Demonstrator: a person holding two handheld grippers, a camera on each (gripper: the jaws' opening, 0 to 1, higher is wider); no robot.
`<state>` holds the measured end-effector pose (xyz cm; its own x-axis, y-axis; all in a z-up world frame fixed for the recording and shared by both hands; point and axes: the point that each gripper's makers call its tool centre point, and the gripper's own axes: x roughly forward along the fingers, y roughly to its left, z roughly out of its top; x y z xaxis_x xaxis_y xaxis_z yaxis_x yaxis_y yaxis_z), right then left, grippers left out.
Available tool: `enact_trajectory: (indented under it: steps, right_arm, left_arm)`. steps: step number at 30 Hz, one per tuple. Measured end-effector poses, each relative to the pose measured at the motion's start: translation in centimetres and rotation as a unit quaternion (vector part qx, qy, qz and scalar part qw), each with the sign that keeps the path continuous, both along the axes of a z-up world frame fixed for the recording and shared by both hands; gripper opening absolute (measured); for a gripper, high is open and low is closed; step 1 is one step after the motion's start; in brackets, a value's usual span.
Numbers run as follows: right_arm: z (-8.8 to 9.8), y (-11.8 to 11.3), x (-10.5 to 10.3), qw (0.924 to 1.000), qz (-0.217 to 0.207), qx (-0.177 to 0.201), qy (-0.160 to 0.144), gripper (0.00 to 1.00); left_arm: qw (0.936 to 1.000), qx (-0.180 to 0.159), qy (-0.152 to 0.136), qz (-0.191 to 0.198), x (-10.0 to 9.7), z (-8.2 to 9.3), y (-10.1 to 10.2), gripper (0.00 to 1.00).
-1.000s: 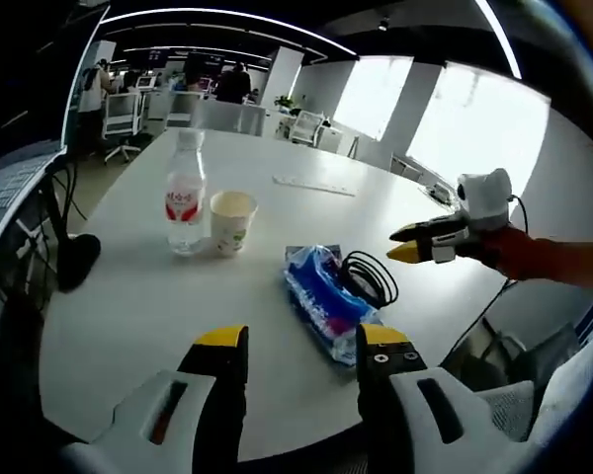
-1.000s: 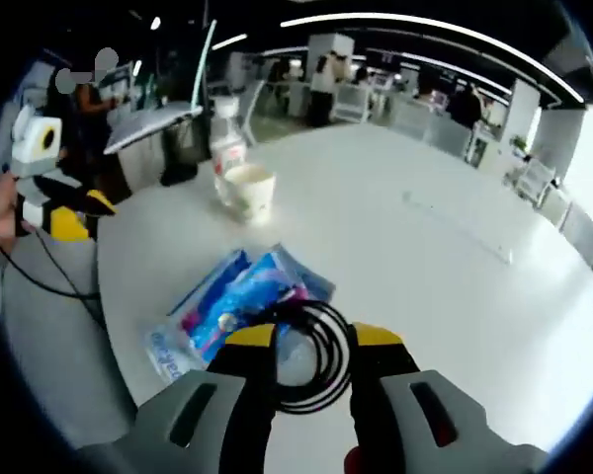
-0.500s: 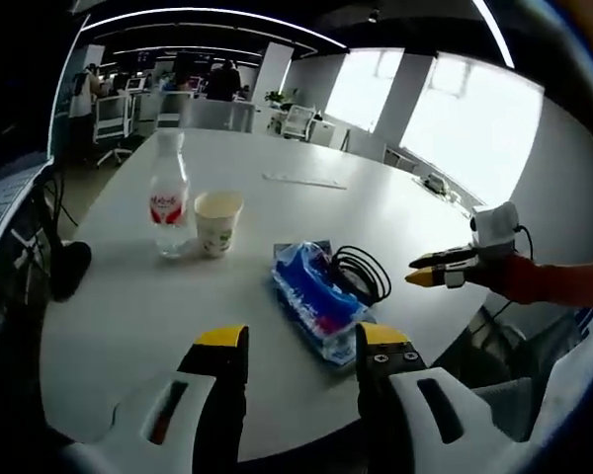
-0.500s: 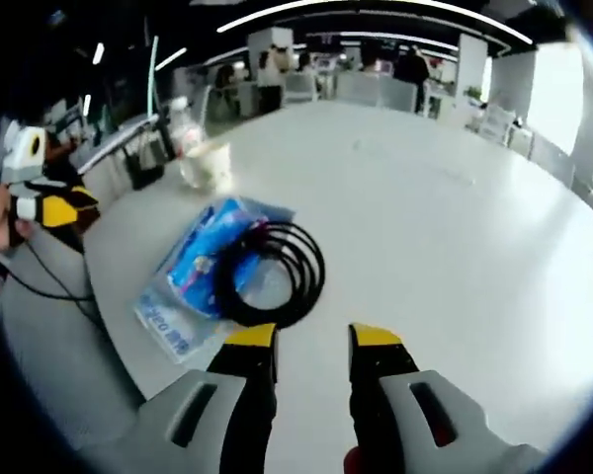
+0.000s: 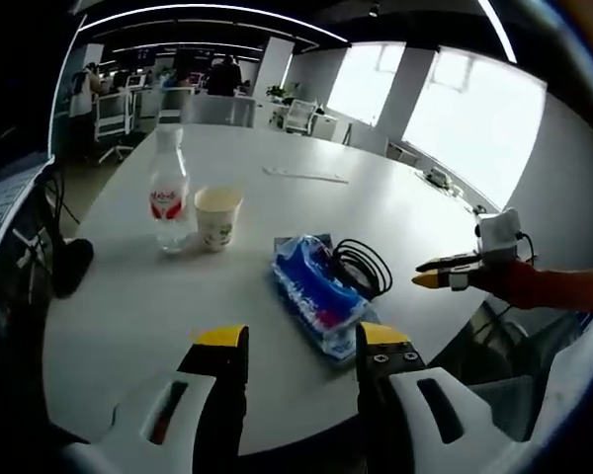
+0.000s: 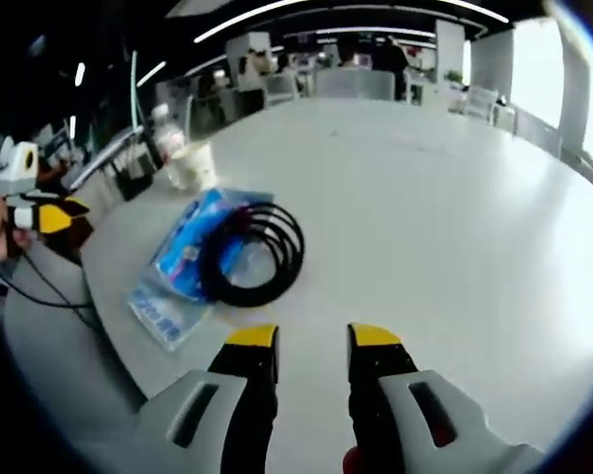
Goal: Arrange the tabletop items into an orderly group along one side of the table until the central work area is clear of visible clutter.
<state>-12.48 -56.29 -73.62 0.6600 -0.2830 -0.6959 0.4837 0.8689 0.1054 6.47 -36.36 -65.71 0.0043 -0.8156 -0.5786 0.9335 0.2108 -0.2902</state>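
Observation:
A blue plastic packet [image 5: 314, 294] lies near the table's front edge with a black cable coil [image 5: 362, 267] resting partly on it. A clear water bottle [image 5: 168, 202] with a red label and a paper cup [image 5: 217, 217] stand together further left. My left gripper [image 5: 301, 341] hovers open over the near edge, short of the packet. My right gripper [image 5: 443, 275] comes in from the right, off the table's rim. In the right gripper view, my right gripper [image 6: 313, 338] is open and holds nothing, with the cable coil [image 6: 252, 252], packet [image 6: 178, 272], cup [image 6: 191, 166] and bottle [image 6: 163, 126] ahead on the left.
The round white table [image 5: 128, 306] has a thin flat white strip [image 5: 304, 176] lying far back. My left gripper [image 6: 44, 212] is held by a hand beyond the table's left rim. Office chairs [image 5: 119, 114] and desks stand behind.
My right gripper has drawn back from the cable coil toward the table's edge; the coil and packet stay put. The left view has barely shifted.

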Motion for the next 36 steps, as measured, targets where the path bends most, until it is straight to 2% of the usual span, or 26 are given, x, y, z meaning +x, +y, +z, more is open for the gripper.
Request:
enact_trajectory:
  steps: [3, 5, 13, 17, 20, 22, 27, 30, 32, 36]
  right_arm:
    - [-0.4, -0.5, 0.6, 0.9999, -0.006, 0.011, -0.011, 0.25]
    - [-0.4, -0.9, 1.2, 0.9991, -0.018, 0.025, -0.029, 0.25]
    - [-0.5, -2.1, 4.4, 0.9974, -0.013, 0.045, -0.054, 0.27]
    - [-0.9, -2.5, 5.8, 0.9974, -0.006, 0.048, -0.053, 0.26]
    - [-1.8, -2.8, 6.6, 0.9977, 0.002, 0.054, -0.042, 0.25]
    - [-1.9, -2.9, 7.2, 0.9966, 0.000, 0.065, -0.050, 0.26]
    - [-2.6, -2.6, 8.1, 0.9964, 0.017, 0.069, -0.045, 0.27]
    - [-2.9, -2.5, 8.2, 0.9975, 0.037, 0.054, -0.029, 0.27]
    - [-2.5, -2.7, 8.5, 0.9979, 0.054, 0.022, -0.027, 0.25]
    - [-3.1, -2.0, 8.6, 0.9971, 0.072, 0.022, -0.013, 0.26]
  left_arm:
    - [0.9999, 0.007, -0.008, -0.002, -0.3, 0.0, -0.1, 0.43]
    - [0.9995, 0.013, -0.025, -0.013, -0.4, 0.3, -0.2, 0.43]
    - [0.9995, 0.009, -0.030, 0.006, 0.2, 1.4, -0.8, 0.44]
    - [0.9994, 0.007, -0.027, 0.018, 0.5, 1.6, -1.0, 0.44]
    - [0.9993, 0.005, -0.026, 0.026, 0.7, 1.9, -0.9, 0.44]
    - [0.9991, 0.005, -0.027, 0.033, 0.8, 2.1, -0.8, 0.44]
    - [0.9984, 0.008, -0.027, 0.048, 1.3, 2.1, -0.2, 0.44]
    - [0.9980, 0.009, -0.027, 0.057, 1.4, 2.0, 0.2, 0.44]
    - [0.9976, 0.011, -0.028, 0.062, 1.4, 2.0, 0.6, 0.44]
    - [0.9972, 0.017, -0.027, 0.068, 1.4, 1.7, 1.1, 0.44]
